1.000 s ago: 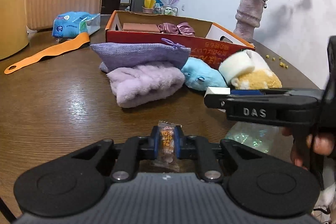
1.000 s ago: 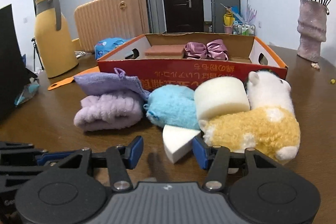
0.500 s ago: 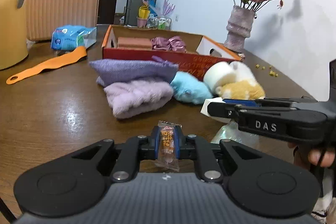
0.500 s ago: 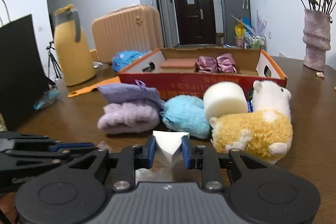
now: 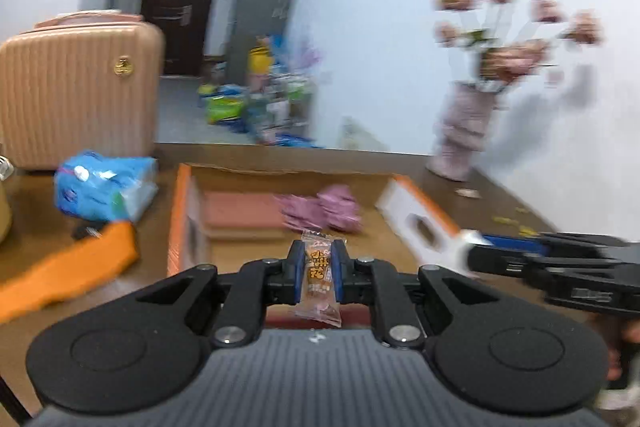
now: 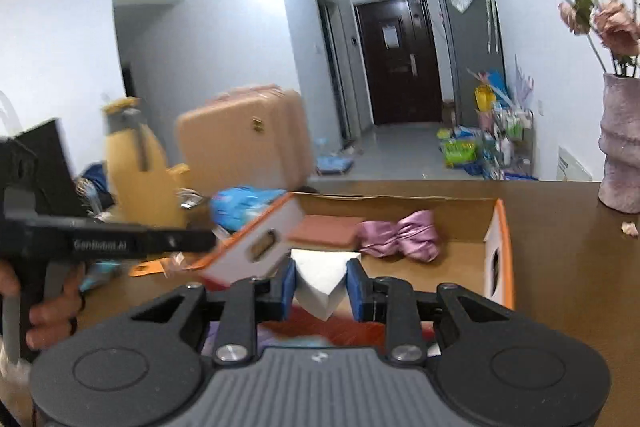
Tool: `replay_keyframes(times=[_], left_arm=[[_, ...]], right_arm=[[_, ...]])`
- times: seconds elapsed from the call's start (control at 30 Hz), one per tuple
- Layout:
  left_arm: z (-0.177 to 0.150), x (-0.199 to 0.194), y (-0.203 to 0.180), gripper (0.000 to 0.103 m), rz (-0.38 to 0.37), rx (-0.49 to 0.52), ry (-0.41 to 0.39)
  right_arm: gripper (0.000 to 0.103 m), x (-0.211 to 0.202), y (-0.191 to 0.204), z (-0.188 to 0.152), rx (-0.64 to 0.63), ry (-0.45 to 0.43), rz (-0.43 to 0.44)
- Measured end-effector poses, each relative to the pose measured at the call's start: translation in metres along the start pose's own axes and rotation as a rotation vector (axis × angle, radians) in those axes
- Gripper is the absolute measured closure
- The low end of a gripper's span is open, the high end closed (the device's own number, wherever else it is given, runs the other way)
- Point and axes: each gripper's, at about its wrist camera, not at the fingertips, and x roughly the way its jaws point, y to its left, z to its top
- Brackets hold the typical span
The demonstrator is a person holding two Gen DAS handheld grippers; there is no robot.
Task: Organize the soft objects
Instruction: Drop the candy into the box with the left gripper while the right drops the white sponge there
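Both grippers loaded at the near wall of the cardboard box (image 6: 460,255)

The left gripper (image 5: 316,273) pinches a wrapped candy (image 5: 317,281) – the right gripper (image 6: 321,287) clamps a white wedge sponge (image 6: 322,277), its jaws having just closed on it. Inside the box lie a pink satin bow (image 6: 398,235) and a terracotta pad (image 6: 326,229) (both blurred); a vase (image 6: 620,155) stands beyond the box's right end.

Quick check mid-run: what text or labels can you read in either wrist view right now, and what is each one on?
"GenRobot.AI": side of the left claw, right wrist view.
Two large characters on the snack packet: too blurred to read.
Marking on the right claw body: smeared, unreadable.
Paper on the dark door: too small.
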Motion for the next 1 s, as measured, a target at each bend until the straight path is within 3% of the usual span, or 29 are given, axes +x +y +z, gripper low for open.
replay_keyframes(times=[0.17,0.23,0.33,0.4,0.63,1.0], left_arm=[[0.024,0.087,0.030,0.088,0.123,0.008,0.143],[0.025,0.105,0.036,0.087,0.151,0.022,0.153],[0.026,0.120,0.051,0.067,0.159,-0.009,0.163],[0.027,0.120,0.056,0.064,0.157,-0.022,0.151],[0.036,0.104,0.064,0.061,0.155,-0.018,0.110],[0.025,0.037,0.046,0.056,0.162,0.008,0.088]], right_arm=[[0.076,0.087,-0.024,0.034,0.017,0.108,0.010],[0.075,0.126,-0.022,0.041,0.027,0.150,0.030],[0.061,0.169,-0.014,0.045,0.059,0.183,0.067],[0.050,0.184,-0.009,0.045,0.089,0.186,0.082],[0.048,0.180,0.000,0.048,0.077,0.169,0.067],[0.044,0.112,0.014,0.054,0.002,0.164,-0.031]])
